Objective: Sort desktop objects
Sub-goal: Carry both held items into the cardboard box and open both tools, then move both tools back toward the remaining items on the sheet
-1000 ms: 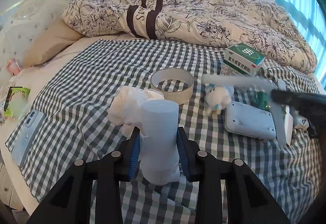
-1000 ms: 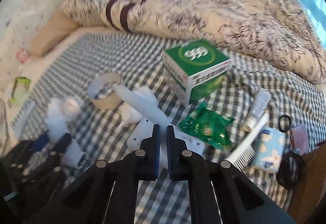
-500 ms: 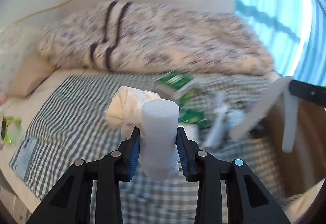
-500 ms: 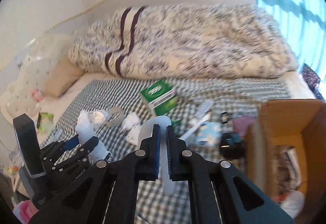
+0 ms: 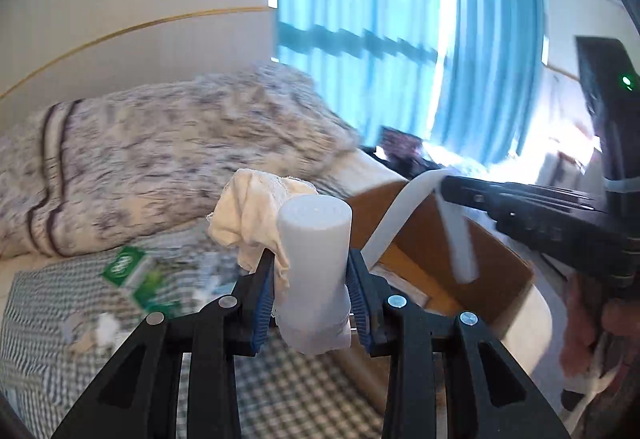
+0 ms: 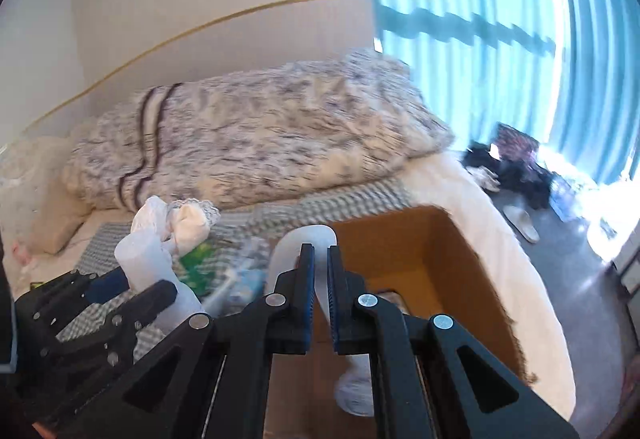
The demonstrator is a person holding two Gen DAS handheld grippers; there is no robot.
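Note:
My left gripper (image 5: 312, 281) is shut on a white cylindrical bottle (image 5: 314, 255), with a cream cloth (image 5: 250, 219) draped beside the bottle's top. An open brown cardboard box (image 5: 448, 247) stands just right of it at the bed's edge. My right gripper (image 6: 319, 275) is shut on a flat white curved strip (image 6: 298, 245) held over the box (image 6: 404, 251). That strip (image 5: 404, 215) hangs above the box in the left wrist view too. The left gripper and bottle (image 6: 146, 259) show at the lower left of the right wrist view.
A green and white medicine box (image 5: 138, 273) and small blurred items lie on the checked blanket (image 5: 36, 303). A floral duvet (image 6: 256, 143) is heaped behind. Blue curtains (image 6: 500, 19) hang at the right; slippers and dark clothes (image 6: 516, 167) lie on the floor.
Both grippers swung right from the bed's clutter to the cardboard box, each carrying its object. The strip now hangs over the box opening.

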